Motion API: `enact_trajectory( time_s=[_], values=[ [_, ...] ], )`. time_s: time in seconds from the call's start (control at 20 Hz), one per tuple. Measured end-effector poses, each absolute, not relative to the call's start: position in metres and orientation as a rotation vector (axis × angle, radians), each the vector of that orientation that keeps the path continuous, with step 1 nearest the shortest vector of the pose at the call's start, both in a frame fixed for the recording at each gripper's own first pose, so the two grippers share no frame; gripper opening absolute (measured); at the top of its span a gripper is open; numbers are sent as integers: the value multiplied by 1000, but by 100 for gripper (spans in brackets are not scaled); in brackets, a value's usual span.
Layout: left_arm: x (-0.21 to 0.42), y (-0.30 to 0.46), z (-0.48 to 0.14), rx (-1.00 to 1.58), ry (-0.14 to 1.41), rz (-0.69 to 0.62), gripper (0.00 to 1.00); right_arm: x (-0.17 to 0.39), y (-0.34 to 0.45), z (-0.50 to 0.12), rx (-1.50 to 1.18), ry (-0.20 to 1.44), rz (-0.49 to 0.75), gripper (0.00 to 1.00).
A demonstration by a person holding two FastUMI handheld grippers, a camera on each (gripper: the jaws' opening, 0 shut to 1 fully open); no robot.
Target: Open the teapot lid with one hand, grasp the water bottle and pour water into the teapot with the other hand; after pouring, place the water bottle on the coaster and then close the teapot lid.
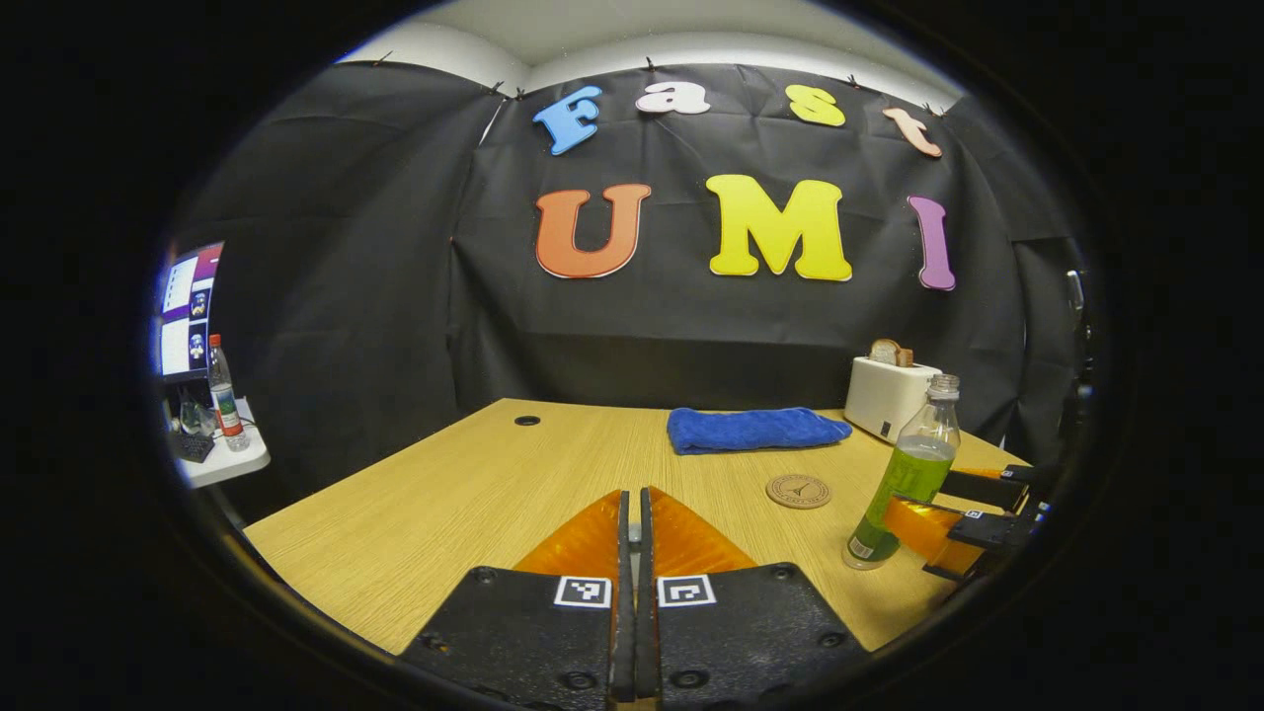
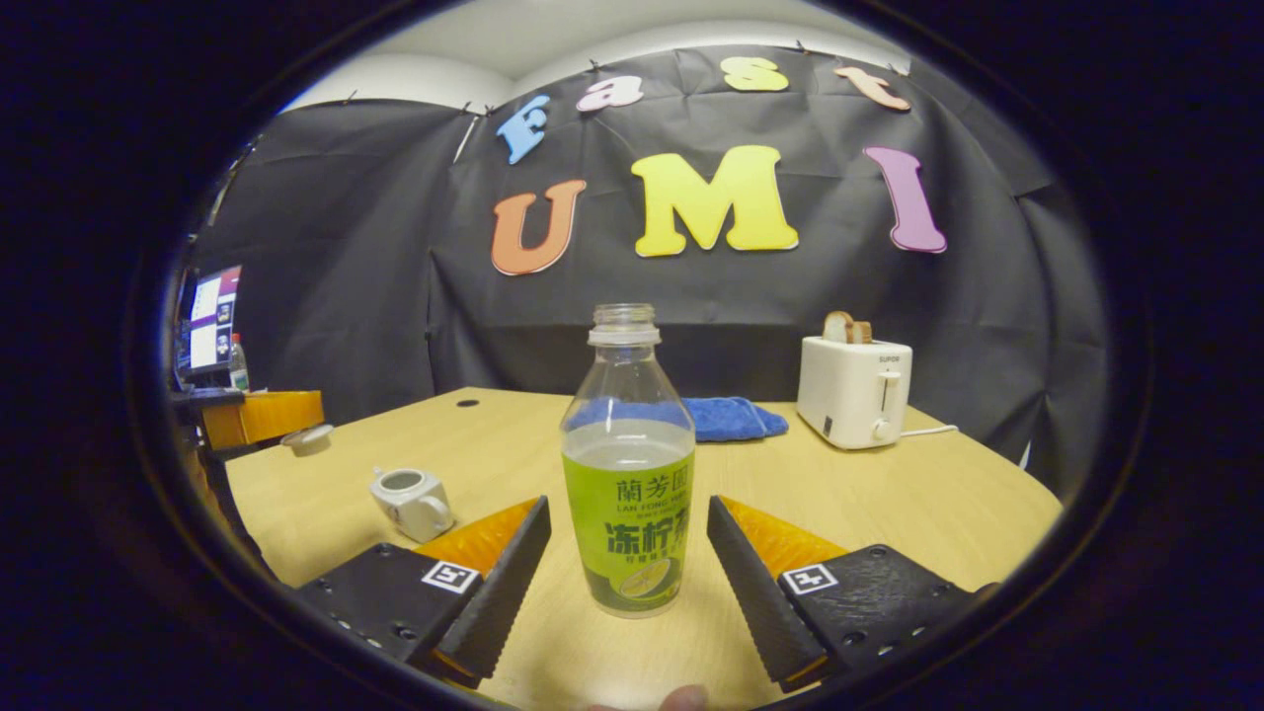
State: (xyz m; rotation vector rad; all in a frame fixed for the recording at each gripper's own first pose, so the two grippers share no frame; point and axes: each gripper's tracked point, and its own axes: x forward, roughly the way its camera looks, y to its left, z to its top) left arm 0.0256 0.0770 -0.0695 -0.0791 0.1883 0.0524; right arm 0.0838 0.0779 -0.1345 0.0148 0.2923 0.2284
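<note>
- Your right gripper [image 2: 624, 563] stands spread wide, one finger on each side of the water bottle [image 2: 629, 464]; neither finger touches it, so the bottle is not grasped.
- The water bottle stands upright on the wooden table [image 2: 918, 504], cap off, with liquid up to the top of its green label.
- In the left gripper view, the same bottle [image 1: 907, 474] stands near the table's right edge, with your right gripper [image 1: 943, 528] reaching in around its lower part.
- Your left gripper [image 1: 634, 523] is clenched: its fingers meet along their length. Whether it pinches anything at the tips cannot be told from its own view.
- In the right gripper view, the left gripper [image 2: 286, 420] shows at far left with the teapot lid [image 2: 308, 438] at its tip, raised above the table.
- The teapot [image 2: 411, 500] sits open on the table, left of the bottle.
- The coaster [image 1: 798, 491] lies flat just left of the bottle, bare.
- A blue towel [image 1: 752, 430] and a white toaster [image 2: 854, 390] sit toward the back.
</note>
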Motion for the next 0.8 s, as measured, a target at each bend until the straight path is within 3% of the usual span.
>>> enact_trajectory(
  time_s=[0.25,0.5,0.8],
  values=[
    [24,84,-68,-70,183,49,3,92,79,-137,11,297,195,95],
    [23,90,-68,-70,182,49,3,93,83,-136,-13,300,189,77],
    [19,99,-65,-71,177,48,3,101,87,-114,-184,275,211,72]
  ],
)
